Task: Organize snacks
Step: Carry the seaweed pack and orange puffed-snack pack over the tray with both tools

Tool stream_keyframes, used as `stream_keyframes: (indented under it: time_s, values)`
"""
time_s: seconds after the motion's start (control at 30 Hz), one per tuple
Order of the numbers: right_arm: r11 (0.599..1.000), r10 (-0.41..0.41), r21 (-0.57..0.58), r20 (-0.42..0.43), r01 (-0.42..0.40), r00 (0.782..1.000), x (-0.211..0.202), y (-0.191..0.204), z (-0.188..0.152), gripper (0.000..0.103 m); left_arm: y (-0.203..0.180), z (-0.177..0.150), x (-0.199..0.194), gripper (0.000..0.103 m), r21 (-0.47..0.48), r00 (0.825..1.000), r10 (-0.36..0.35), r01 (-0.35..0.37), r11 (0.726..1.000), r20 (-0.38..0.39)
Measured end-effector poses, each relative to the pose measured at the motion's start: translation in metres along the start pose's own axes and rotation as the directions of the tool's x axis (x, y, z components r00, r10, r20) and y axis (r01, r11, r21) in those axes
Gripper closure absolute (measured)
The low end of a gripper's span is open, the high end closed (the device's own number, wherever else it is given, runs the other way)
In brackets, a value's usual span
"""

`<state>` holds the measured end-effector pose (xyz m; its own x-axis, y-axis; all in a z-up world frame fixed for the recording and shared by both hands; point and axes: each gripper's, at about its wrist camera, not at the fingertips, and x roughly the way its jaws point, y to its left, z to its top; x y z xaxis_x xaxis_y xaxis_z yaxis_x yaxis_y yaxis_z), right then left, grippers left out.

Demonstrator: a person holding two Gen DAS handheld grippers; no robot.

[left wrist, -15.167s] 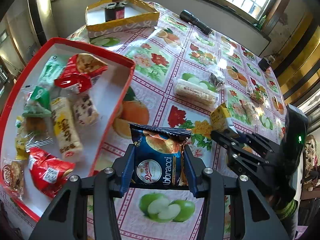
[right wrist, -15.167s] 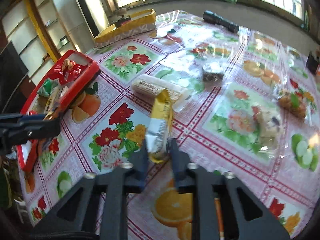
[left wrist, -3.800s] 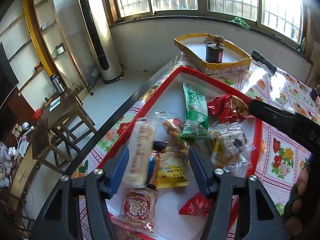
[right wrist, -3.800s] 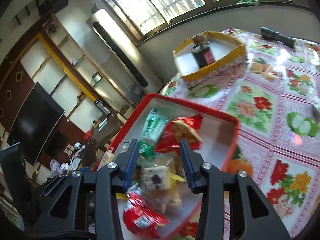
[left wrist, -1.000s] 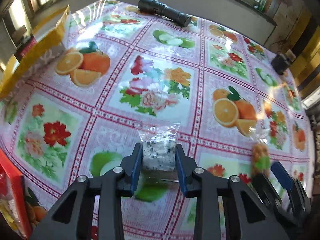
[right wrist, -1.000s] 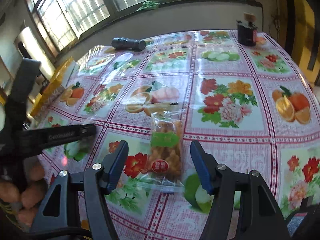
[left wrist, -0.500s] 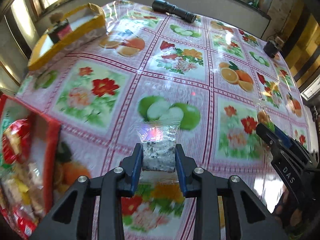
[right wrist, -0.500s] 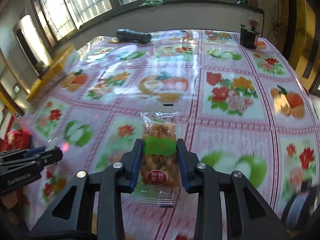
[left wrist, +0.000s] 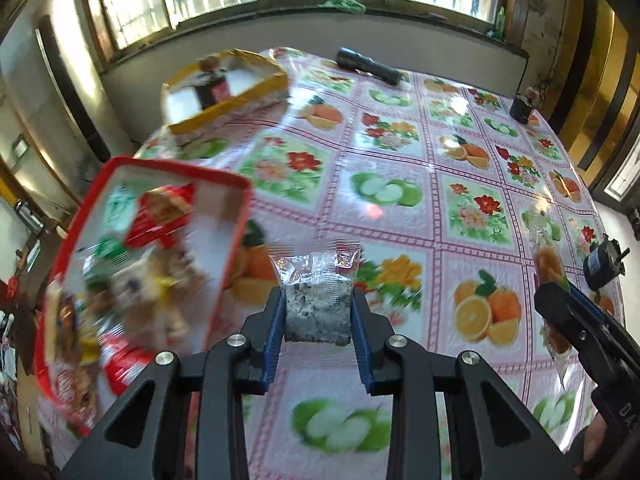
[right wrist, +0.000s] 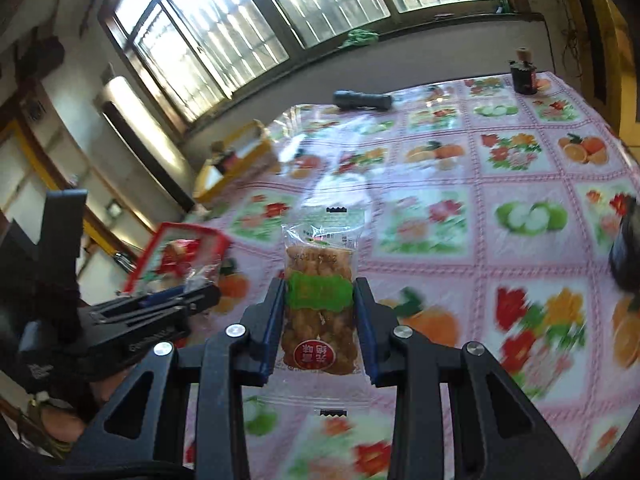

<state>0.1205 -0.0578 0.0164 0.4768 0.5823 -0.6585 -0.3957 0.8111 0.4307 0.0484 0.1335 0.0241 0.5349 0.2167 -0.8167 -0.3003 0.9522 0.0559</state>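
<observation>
Two views split the scene: only the left one shows the red tray's point(left wrist: 236, 216) blurred snack pile in full. Across the worktop point(left wrist: 400, 184) lie a yellow box point(left wrist: 256, 92) and torch point(left wrist: 368, 66). Left claw point(left wrist: 318, 316) grips a speckled cake packet point(left wrist: 318, 304); right claw point(right wrist: 320, 312) clamps a fried-twist packet point(right wrist: 320, 308), both raised above the cloth.

— Any lettering you can read?
— "DA" in white on the right claw point(left wrist: 560, 304) body. The twist snack packet point(right wrist: 320, 312) has a red round seal with characters too blurred to read.
</observation>
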Motion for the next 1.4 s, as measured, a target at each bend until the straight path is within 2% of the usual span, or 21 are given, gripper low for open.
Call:
stream_keyframes:
  time_s: [0.3, 0.57, 0.73, 1.0, 1.23, 1.4]
  values:
    - [0.997, 0.082, -0.005, -0.001, -0.082, 0.997, -0.013, 0.044, -0.032, 0.067, 0.041, -0.028, -0.042, 0.072, -0.047, 0.991, 0.085, -0.081, 0.996, 0.1]
    - [0.993, 0.113, -0.045, -0.016, -0.114, 0.993, -0.014, 0.071, -0.047, 0.067, 0.057, -0.04, -0.051, 0.072, -0.076, 0.991, 0.072, -0.063, 0.995, 0.115]
    - [0.991, 0.114, -0.07, 0.008, -0.113, 0.993, -0.025, 0.085, -0.05, 0.067, 0.064, -0.046, -0.067, 0.072, -0.083, 0.986, 0.065, -0.053, 0.995, 0.152]
    - [0.984, 0.149, -0.104, 0.052, -0.143, 0.987, -0.04, 0.11, -0.053, 0.068, 0.086, -0.056, -0.09, 0.072, -0.119, 0.971, 0.115, -0.091, 0.989, 0.212]
    - [0.973, 0.174, -0.16, 0.036, -0.166, 0.984, -0.033, 0.131, -0.061, 0.067, 0.111, -0.069, -0.093, 0.072, -0.166, 0.955, 0.183, -0.147, 0.975, 0.232]
    - [0.968, 0.179, -0.179, 0.012, -0.174, 0.984, -0.023, 0.14, -0.066, 0.067, 0.129, -0.077, -0.08, 0.072, -0.198, 0.956, 0.2, -0.158, 0.967, 0.213]
